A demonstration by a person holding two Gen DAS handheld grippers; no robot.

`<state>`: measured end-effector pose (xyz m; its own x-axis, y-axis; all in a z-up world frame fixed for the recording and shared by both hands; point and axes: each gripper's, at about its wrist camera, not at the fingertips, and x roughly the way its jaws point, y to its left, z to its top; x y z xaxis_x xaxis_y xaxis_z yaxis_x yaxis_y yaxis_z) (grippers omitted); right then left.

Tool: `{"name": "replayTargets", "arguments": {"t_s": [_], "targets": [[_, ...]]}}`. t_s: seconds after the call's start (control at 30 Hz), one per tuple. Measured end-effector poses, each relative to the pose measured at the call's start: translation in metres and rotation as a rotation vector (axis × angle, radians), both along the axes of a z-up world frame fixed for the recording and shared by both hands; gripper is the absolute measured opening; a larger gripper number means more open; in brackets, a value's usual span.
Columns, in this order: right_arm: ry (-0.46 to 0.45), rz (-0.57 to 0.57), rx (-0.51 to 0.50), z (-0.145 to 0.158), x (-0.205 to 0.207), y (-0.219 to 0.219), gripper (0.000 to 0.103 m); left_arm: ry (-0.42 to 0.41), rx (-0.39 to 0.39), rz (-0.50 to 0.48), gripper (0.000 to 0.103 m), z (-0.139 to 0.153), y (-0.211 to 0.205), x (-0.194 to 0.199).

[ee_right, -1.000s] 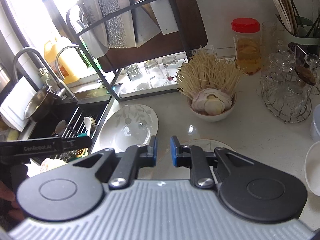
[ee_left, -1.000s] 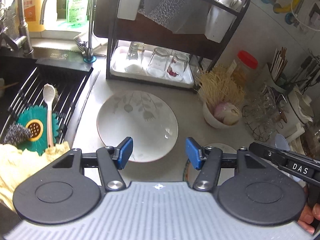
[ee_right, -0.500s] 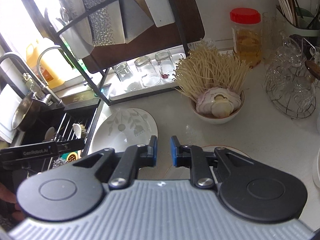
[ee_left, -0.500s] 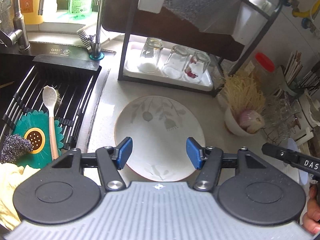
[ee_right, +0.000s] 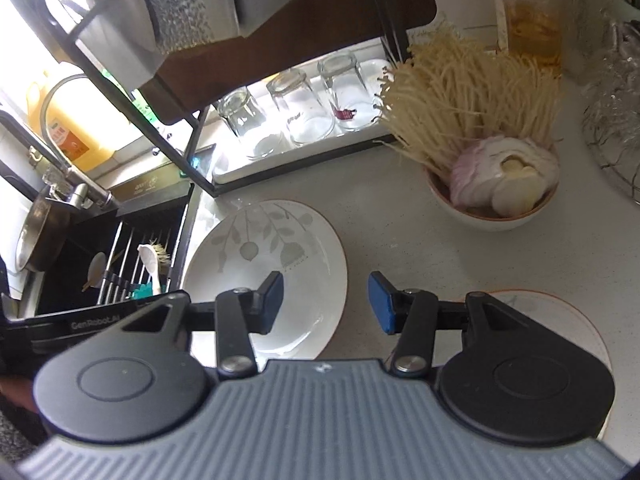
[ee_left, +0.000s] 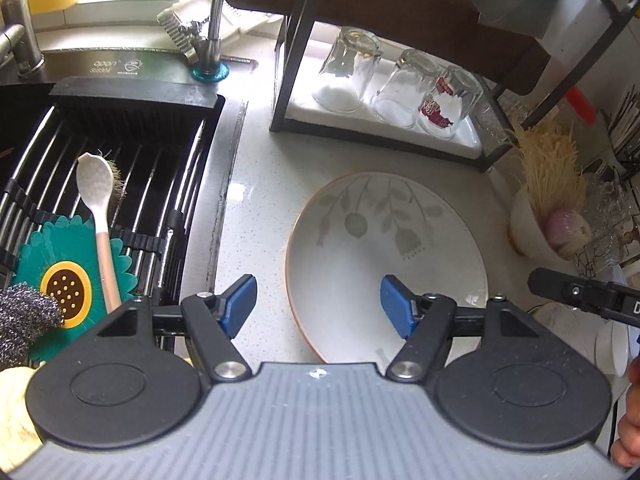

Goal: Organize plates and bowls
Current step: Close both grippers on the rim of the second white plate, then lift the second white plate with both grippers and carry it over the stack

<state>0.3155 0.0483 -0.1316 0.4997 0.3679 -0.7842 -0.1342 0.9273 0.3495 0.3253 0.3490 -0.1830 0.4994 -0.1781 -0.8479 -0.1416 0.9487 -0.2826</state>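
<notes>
We are holding the left gripper [ee_left: 318, 304] over the near left rim of the leaf-patterned plate [ee_left: 400, 256]. Its jaws are opening and standing wide; the plate's near left edge is showing in the gap, but the blue pads [ee_left: 396, 304] are not pressing on it. The plate is lying flat on the pale counter [ee_left: 260, 200], just right of the sink [ee_left: 120, 152] and near the foot of the black rack [ee_left: 292, 80], where three glasses [ee_left: 348, 72] are standing upside down on a white tray.

We are holding the right gripper [ee_right: 326, 304] over the right rim of the same plate [ee_right: 272, 248]. Its jaws are opening to a medium gap with nothing clamped between them; the plate's right edge and bare counter are showing through the gap. A second plate [ee_right: 560, 320] is lying to the right, largely hidden behind the right finger. A bowl [ee_right: 496, 208] of onion slices and thin pale strands is sitting farther right, well apart from the leaf-patterned plate. A red-lidded jar [ee_right: 528, 12] is standing at the far right.

In the sink, a white spoon [ee_left: 98, 208] is resting on the dark grid beside a green flower-shaped mat [ee_left: 64, 276].
</notes>
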Motion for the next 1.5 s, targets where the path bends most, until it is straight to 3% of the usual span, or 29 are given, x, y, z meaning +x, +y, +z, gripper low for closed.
{"name": "replayTargets", "arguments": {"t_s": [0.4, 0.57, 0.83, 1.1, 1.5], "targets": [[0.08, -0.048, -0.015, -0.032, 0.025, 0.015, 0.049, 0.012, -0.043, -0.086, 0.071, -0.028, 0.004, 0.027], [0.107, -0.078, -0.016, -0.044, 0.032, 0.019, 0.046, 0.012, -0.043, -0.122, 0.055, -0.034, 0.008, 0.036], [0.135, -0.07, -0.036, -0.057, 0.036, 0.026, 0.026, 0.028, -0.052, -0.139, 0.029, -0.042, 0.02, 0.044], [0.117, -0.055, -0.058, -0.061, 0.04, 0.028, 0.018, 0.027, -0.091, -0.143, 0.017, -0.046, 0.021, 0.048], [0.074, -0.043, -0.027, -0.05, 0.028, 0.021, 0.016, 0.044, -0.079, -0.166, 0.016, -0.028, 0.019, 0.042]]}}
